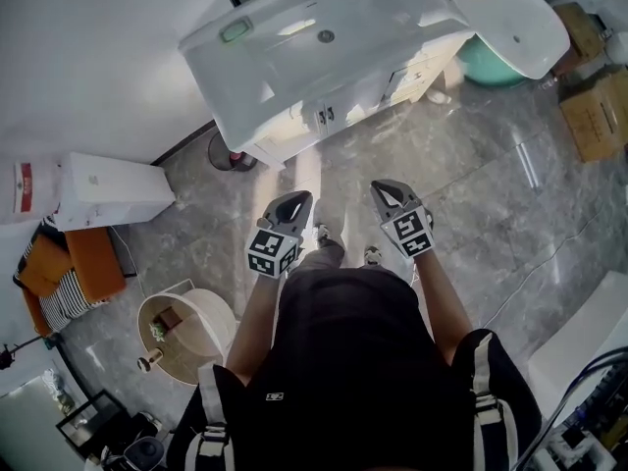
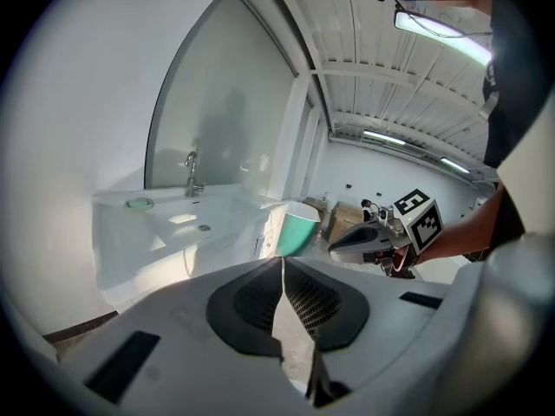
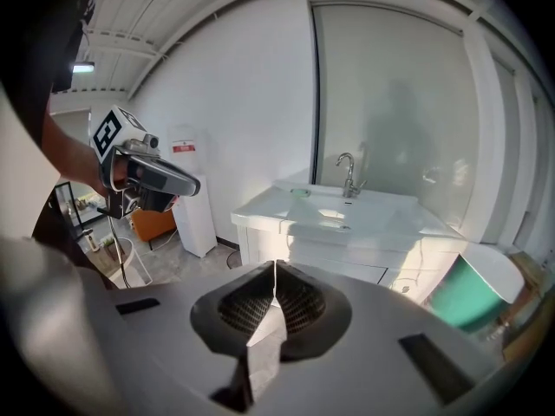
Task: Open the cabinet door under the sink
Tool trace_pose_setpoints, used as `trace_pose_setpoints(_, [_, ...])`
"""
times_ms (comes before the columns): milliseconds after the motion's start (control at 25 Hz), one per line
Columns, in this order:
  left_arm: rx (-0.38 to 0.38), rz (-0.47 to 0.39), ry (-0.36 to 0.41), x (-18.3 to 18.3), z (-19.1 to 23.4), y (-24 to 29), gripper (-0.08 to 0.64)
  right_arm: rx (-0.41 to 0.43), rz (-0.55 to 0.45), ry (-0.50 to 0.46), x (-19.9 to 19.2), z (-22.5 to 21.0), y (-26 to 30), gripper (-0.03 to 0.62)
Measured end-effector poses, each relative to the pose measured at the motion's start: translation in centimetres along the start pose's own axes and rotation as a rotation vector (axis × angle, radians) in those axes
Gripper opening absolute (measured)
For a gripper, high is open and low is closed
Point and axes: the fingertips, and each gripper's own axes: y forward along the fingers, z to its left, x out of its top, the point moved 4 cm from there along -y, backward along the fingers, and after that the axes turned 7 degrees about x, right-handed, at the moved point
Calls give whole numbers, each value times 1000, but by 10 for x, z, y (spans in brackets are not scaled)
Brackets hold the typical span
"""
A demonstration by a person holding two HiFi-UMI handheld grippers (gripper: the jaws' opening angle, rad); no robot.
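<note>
A white sink vanity (image 1: 324,42) stands against the wall ahead. Its cabinet doors (image 1: 329,114) below the basin are closed, with small dark handles where they meet. My left gripper (image 1: 292,202) and right gripper (image 1: 390,192) hang side by side over the grey floor, well short of the cabinet, both shut with nothing between the jaws. In the left gripper view the jaw tips (image 2: 282,261) meet, the vanity (image 2: 165,228) lies beyond, and the right gripper (image 2: 368,243) shows at the right. In the right gripper view the tips (image 3: 276,265) meet below the cabinet front (image 3: 334,265).
A white box-like unit (image 1: 110,190) and an orange stool (image 1: 93,259) stand at the left, a round bin (image 1: 186,334) beside my left arm. A teal tub with a white lid (image 1: 510,23) and cardboard boxes (image 1: 595,114) lie to the vanity's right.
</note>
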Motion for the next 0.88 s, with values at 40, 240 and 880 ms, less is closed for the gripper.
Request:
trace_pose_setpoints(40, [-11,5,-1,0,8,3,17,-7,4,6,2,-1,8,60])
trace_pose_setpoints(240, [-56,21,-42,-4,42,14,17,-18,-9,49,13,-5,45,61])
trace_pose_setpoints(880, [-29,73,-138,-65,63,111,17,1,-57,214,-74,-99,226,61])
